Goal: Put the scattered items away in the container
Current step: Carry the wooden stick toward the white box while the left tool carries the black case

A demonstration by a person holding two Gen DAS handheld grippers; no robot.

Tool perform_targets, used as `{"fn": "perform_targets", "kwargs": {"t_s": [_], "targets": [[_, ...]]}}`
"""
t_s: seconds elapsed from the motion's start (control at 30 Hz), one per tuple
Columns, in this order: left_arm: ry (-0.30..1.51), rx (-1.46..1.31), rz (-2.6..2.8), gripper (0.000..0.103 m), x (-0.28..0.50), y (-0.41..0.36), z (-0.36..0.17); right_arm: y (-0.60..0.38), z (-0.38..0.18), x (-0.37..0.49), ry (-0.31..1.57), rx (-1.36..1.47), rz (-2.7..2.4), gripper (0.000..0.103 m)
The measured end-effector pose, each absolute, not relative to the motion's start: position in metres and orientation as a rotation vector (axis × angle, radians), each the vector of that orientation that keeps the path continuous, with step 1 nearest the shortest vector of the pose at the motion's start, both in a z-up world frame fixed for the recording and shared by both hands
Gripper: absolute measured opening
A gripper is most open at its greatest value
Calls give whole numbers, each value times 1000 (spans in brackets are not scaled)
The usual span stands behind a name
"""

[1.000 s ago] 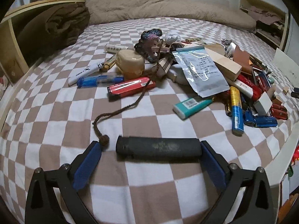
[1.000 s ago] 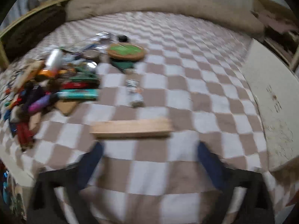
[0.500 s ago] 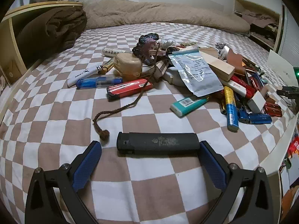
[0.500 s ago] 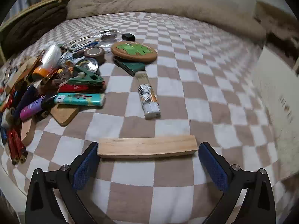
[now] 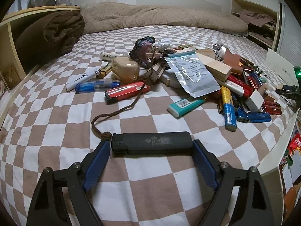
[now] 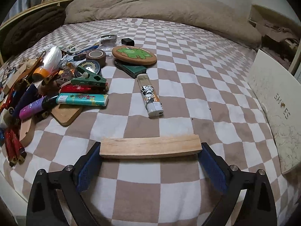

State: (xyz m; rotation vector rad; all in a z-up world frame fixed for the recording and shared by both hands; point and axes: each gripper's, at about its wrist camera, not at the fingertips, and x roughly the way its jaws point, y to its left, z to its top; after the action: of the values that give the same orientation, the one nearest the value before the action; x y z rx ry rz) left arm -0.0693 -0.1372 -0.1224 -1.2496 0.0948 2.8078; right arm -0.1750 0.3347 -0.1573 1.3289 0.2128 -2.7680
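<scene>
A black lighter (image 5: 152, 144) lies crosswise on the checked bedsheet in the left wrist view. My left gripper (image 5: 151, 144) is closing on it, with one blue pad against each end. In the right wrist view a flat wooden block (image 6: 150, 147) lies crosswise between the fingers of my right gripper (image 6: 150, 146), whose pads touch both its ends. The scattered pile holds a red lighter (image 5: 128, 92), a teal lighter (image 5: 185, 104), a silver pouch (image 5: 193, 75) and a cream case (image 5: 125, 69). A white shoe box (image 6: 274, 105) stands at the right.
A brown cord (image 5: 116, 113) ends in a knot beside the black lighter's left end. A striped lighter (image 6: 150, 98), a green clip (image 6: 90, 80) and a frog coaster (image 6: 134, 54) lie beyond the block. A rolled beige blanket (image 5: 160, 17) lines the far edge. The bed's edge (image 5: 272, 160) is at right.
The left jaws have closed inward until the pads meet the black lighter's ends. The right gripper has come in over the wooden block and its pads have closed onto the ends.
</scene>
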Motion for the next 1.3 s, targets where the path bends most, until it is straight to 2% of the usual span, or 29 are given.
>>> {"fn": "perform_targets", "kwargs": {"t_s": [0.7, 1.03, 1.3], "targets": [[152, -1240, 2806, 84, -54, -132, -119, 340, -160, -169, 156, 1315, -2773, 99], [-29, -1166, 2812, 84, -54, -136, -90, 334, -143, -160, 184, 1285, -2799, 99], [-17, -1074, 2845, 84, -38, -120, -59, 325, -103, -139, 138, 1176, -2783, 99]]}}
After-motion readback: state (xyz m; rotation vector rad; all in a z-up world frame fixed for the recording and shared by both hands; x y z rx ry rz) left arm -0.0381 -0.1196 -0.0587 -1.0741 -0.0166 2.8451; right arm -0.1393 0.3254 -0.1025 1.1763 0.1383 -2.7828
